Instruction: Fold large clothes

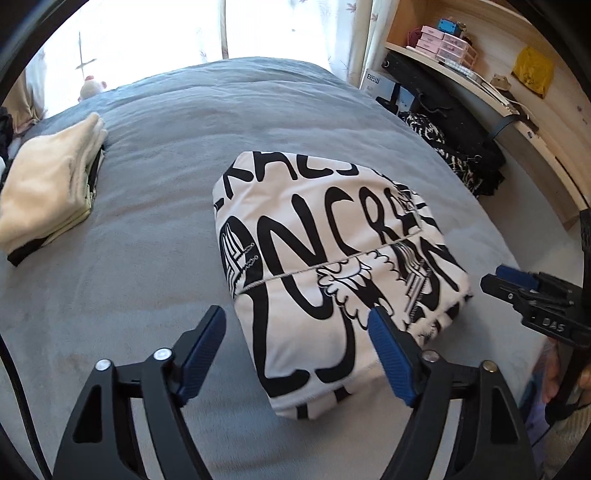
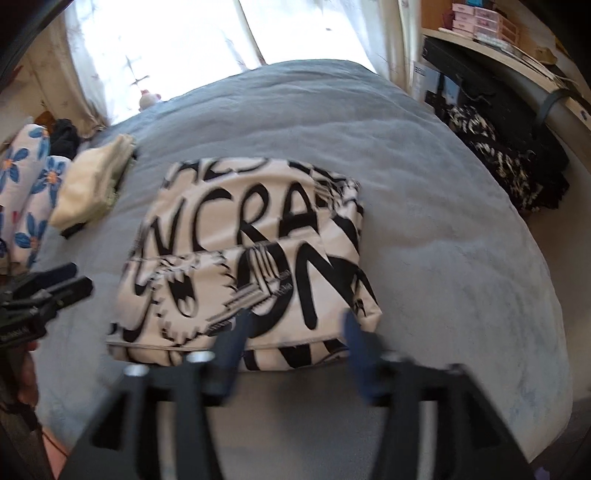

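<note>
A white garment with big black lettering (image 1: pixel 328 266) lies folded into a thick rectangle on the grey bed (image 1: pixel 155 229). It also shows in the right wrist view (image 2: pixel 243 266). My left gripper (image 1: pixel 295 321) is open and empty, held above the garment's near left corner. My right gripper (image 2: pixel 295 325) is open and empty above the garment's near edge; this view is blurred. The right gripper shows at the right edge of the left wrist view (image 1: pixel 524 291), beside the garment. The left gripper shows at the left edge of the right wrist view (image 2: pixel 48 291).
A stack of folded cream clothes (image 1: pixel 51 184) lies on the bed's left side. Flowered pillows (image 2: pixel 26 199) lie beyond it. A black patterned cloth (image 1: pixel 450 155) hangs off the bed's right side by a wooden shelf unit (image 1: pixel 480 55). A bright curtained window (image 1: pixel 192 33) is behind.
</note>
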